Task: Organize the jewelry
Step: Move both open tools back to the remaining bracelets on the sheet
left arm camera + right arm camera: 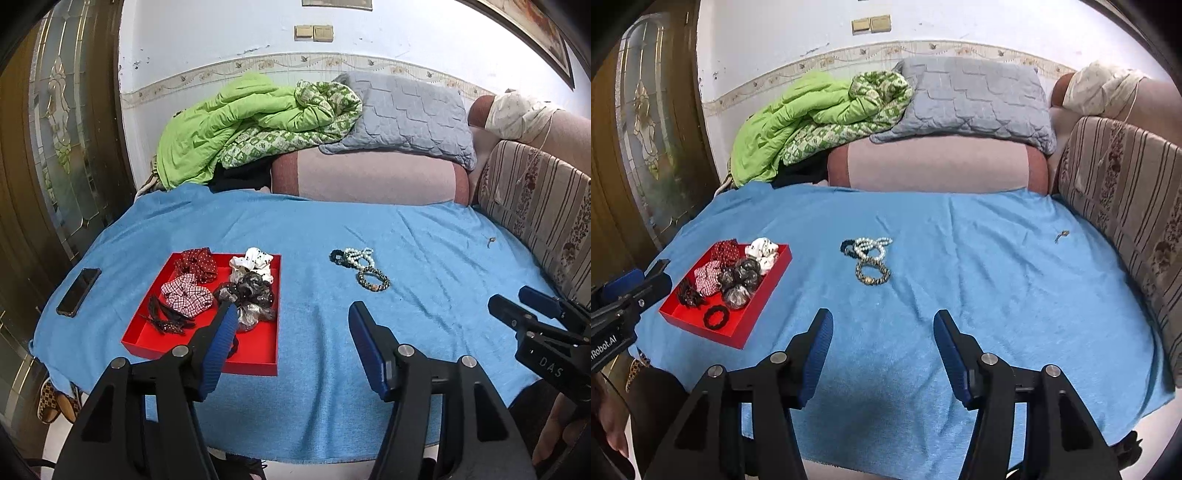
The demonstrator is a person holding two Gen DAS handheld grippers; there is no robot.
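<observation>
1. My left gripper (291,314) hovered over the near part of the blue cloth (332,229), jaws spread wide, nothing between them; its left finger overlapped the near corner of the red tray (207,363) in that view
2. My right gripper (882,321) hung beside it, equally spread and empty
3. The jewelry still loose was a small cluster out on the cloth, well clear of the tray: a pearl bracelet (873,245) tangled with a dark beaded bracelet (847,247), and a speckled bracelet (872,273) just touching them on the near side
4. The tray already held scrunchies (192,291) and a black hair tie (716,317), with free floor in its near corner
5. I judged the speckled bracelet the sensible first pick, as it lay nearest and least tangled
6. To do it well, I would have come down with one finger inside the loop and one outside, pinching the band only, not the cloth
7. A small metal piece (1062,235) lay far right; too tiny to identify
</observation>
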